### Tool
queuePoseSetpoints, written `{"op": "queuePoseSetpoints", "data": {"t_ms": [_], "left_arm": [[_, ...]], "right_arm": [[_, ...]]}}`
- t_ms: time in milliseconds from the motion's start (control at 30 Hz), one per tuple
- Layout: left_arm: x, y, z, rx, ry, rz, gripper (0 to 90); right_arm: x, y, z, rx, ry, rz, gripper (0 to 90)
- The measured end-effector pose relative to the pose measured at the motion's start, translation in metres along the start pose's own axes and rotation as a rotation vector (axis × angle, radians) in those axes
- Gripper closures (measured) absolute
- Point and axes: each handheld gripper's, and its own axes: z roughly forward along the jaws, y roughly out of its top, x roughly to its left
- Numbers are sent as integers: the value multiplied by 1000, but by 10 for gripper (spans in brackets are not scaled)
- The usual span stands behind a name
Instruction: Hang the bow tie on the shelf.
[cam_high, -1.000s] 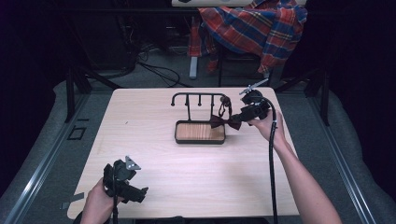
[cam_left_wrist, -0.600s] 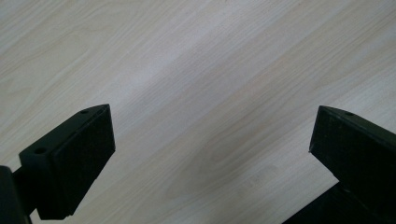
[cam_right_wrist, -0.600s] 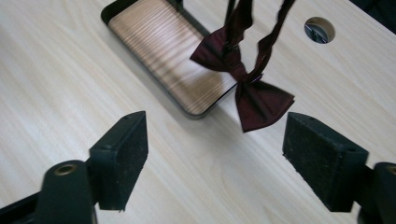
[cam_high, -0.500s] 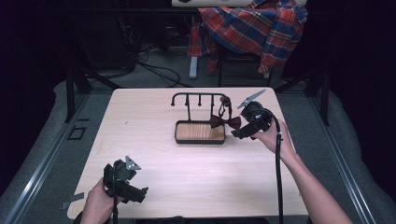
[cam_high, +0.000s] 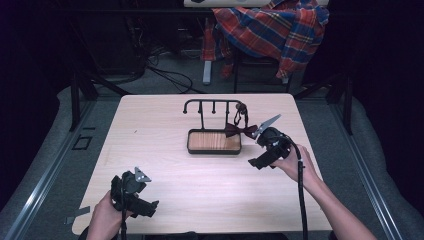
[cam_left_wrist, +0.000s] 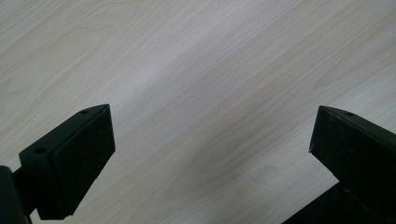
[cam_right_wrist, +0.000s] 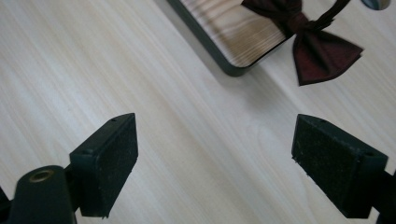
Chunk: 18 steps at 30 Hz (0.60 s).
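My right gripper (cam_high: 256, 162) sits just right of the stand's tray, its jaws spread wide with nothing between them; they have just been opening. In my right gripper view the two black pads (cam_right_wrist: 108, 161) frame bare tabletop, and beyond them I see what the high view blurs: the bow tie (cam_right_wrist: 306, 35) is dark maroon, knotted at the middle, one wing hanging off the tray's rounded corner over the table (cam_right_wrist: 116, 70), the other lying over the tray's wood panel. A thin strap runs up from the knot towards a shiny bit of metal at the frame's edge.

The high view gives what that close look cannot: the bow tie (cam_high: 241, 130) hangs by its strap from the right end of the black rack (cam_high: 212, 103), whose bar carries several short hooks. The tie's long axis runs roughly side to side across the table, wings pointing left and right, the strap rising up to the bar.

The tray (cam_high: 214, 142) at the rack's foot is a dark-rimmed rectangle with a wood-grain floor; apart from the tie's left wing over its right corner, it holds nothing I can make out.

My left gripper (cam_high: 131, 194) rests near the table's near-left edge, well apart from the stand, jaws released over plain wood.
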Motion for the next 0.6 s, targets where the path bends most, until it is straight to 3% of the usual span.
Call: {"op": "queuePoseSetpoints", "data": {"t_ms": [100, 333, 500, 600], "left_arm": [[0, 0, 0, 0, 0, -1, 1], [0, 0, 0, 0, 1, 0, 1], [0, 0, 0, -5, 1, 0, 1], [1, 0, -1, -6, -2, -2, 1]], "right_arm": [[13, -8, 6, 0, -9, -40, 147], [32, -22, 23, 41, 32, -73, 140], [43, -33, 33, 20, 50, -94, 144], [51, -40, 37, 43, 57, -110, 144]]}}
